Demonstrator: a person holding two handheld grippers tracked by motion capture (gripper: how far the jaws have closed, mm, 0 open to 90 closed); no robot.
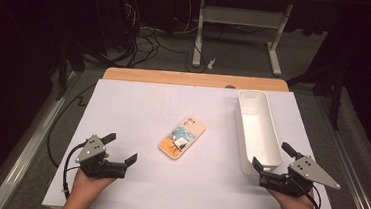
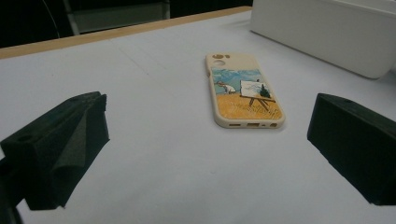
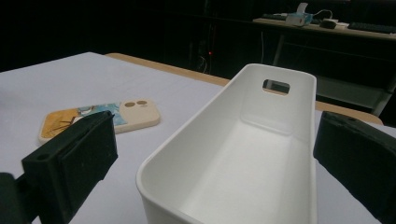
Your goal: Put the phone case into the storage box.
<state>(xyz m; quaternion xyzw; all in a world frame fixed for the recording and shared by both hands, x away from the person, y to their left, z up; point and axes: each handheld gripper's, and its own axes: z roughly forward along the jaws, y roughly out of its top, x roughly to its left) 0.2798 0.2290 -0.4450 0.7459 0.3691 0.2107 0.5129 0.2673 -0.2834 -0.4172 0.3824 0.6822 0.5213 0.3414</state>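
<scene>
Our left gripper [image 1: 120, 153] rests with jaws released and empty, and our right gripper [image 1: 275, 163] likewise stands spread wide, grasping nothing; between them, flat on the white table sheet [image 1: 138, 111], lies the cream phone case printed with a painted easel scene [image 1: 182, 138], just left of the long white plastic bin [image 1: 259, 133]; we judge the case light, flexible and thin, best pinched across its long edges; the right gripper view reveals the bin's bare interior and handle slot [image 3: 276, 86].
</scene>
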